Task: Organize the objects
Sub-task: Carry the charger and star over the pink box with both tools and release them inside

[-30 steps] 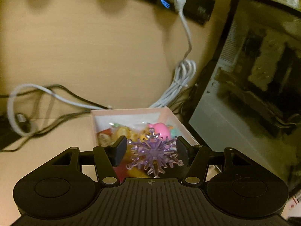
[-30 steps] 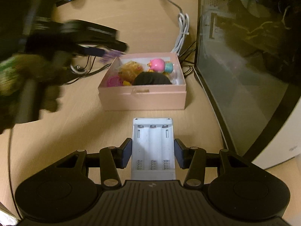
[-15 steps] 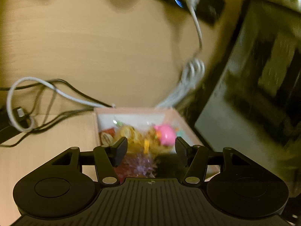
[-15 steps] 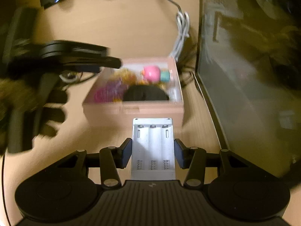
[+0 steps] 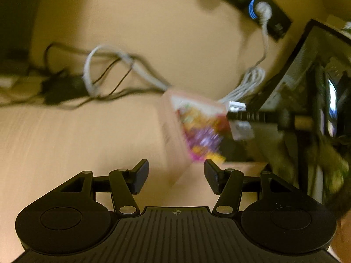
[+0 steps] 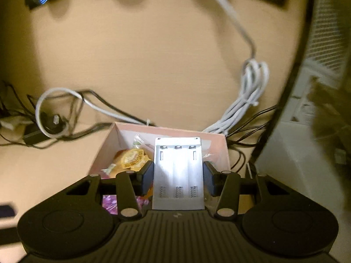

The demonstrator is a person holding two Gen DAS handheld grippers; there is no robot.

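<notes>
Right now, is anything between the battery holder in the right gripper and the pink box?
Nothing visible. The white battery holder, clamped in the right gripper, hangs over the open pink box; only the toys and snacks already inside lie beneath.

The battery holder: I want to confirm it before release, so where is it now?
In the right wrist view, the battery holder sits clamped in the right gripper, held over the pink box.

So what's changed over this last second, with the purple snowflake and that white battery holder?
The left gripper let the purple snowflake drop into the pink box and has pulled back leftward, open and empty. The right gripper carried the white battery holder forward until it hangs over the box. Unchanged: the right gripper's hold on the holder, the box's place and the cables.
</notes>
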